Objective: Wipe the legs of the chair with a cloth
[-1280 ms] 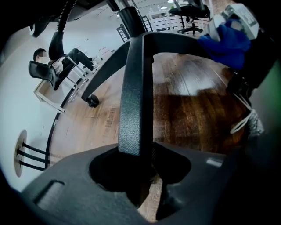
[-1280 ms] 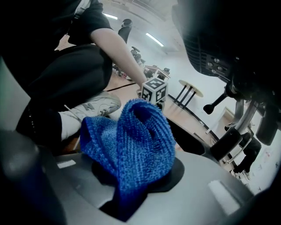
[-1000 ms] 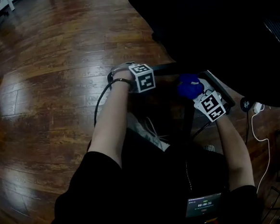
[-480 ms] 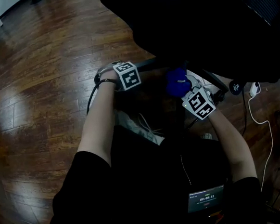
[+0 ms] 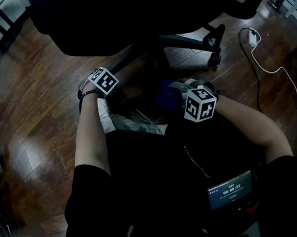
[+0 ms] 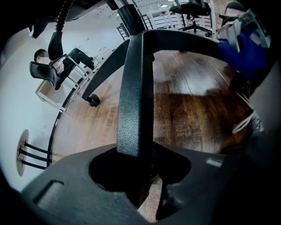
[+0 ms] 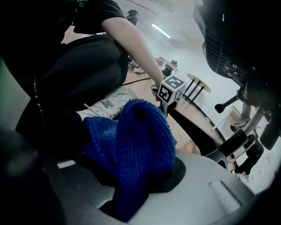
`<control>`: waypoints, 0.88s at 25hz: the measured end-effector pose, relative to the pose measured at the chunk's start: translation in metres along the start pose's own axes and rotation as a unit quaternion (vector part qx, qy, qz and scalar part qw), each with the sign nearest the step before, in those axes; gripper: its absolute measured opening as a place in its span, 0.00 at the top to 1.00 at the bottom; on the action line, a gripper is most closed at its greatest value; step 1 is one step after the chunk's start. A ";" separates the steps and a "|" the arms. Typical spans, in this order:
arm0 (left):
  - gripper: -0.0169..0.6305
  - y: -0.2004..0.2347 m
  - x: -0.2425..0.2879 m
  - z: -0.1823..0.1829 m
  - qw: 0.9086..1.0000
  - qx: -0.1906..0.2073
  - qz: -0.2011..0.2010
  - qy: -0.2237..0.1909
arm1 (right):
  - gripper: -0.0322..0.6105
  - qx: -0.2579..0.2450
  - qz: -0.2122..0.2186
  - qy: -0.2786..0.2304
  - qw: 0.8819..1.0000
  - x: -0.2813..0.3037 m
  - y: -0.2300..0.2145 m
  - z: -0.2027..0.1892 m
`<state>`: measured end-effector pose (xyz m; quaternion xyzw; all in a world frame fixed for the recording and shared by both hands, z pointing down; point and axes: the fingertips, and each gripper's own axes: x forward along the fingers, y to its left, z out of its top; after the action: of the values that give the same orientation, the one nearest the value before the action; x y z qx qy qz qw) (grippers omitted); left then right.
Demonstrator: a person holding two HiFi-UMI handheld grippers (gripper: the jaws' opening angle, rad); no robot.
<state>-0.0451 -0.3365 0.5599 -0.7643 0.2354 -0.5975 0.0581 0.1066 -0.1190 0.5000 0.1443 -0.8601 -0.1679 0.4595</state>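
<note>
Cloth [image 7: 136, 140], a blue knitted one, is bunched between the jaws of your right gripper [image 7: 131, 193], which are closed firmly on it. In the head view you hold it low, just in front of your knees and below the dark chair [image 5: 130, 19]. Your left gripper [image 6: 141, 176] has its jaws partly closed around one black chair leg [image 6: 136, 96] and clamps it; the head view is dark, so the cloth seems apart from every leg, but I cannot be sure.
</note>
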 end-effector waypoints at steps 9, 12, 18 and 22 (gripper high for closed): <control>0.73 0.004 0.001 -0.002 1.000 0.009 0.014 0.018 | 0.80 0.018 -0.049 -0.007 0.999 0.016 -0.070 -0.006; 0.73 0.001 -0.002 -0.002 1.000 0.007 0.010 0.014 | 0.80 0.036 -0.080 -0.007 0.996 0.024 -0.121 -0.010; 0.73 -0.001 -0.001 0.003 1.000 0.007 0.008 0.006 | 0.80 0.068 -0.147 0.014 0.987 0.031 -0.196 -0.017; 0.73 0.000 0.003 0.006 1.000 0.010 0.006 0.001 | 0.81 0.077 -0.162 0.021 0.983 0.029 -0.196 -0.019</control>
<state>-0.0393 -0.3391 0.5613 -0.7616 0.2342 -0.6003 0.0689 0.1247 -0.3103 0.4491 0.3205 -0.8260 -0.1705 0.4312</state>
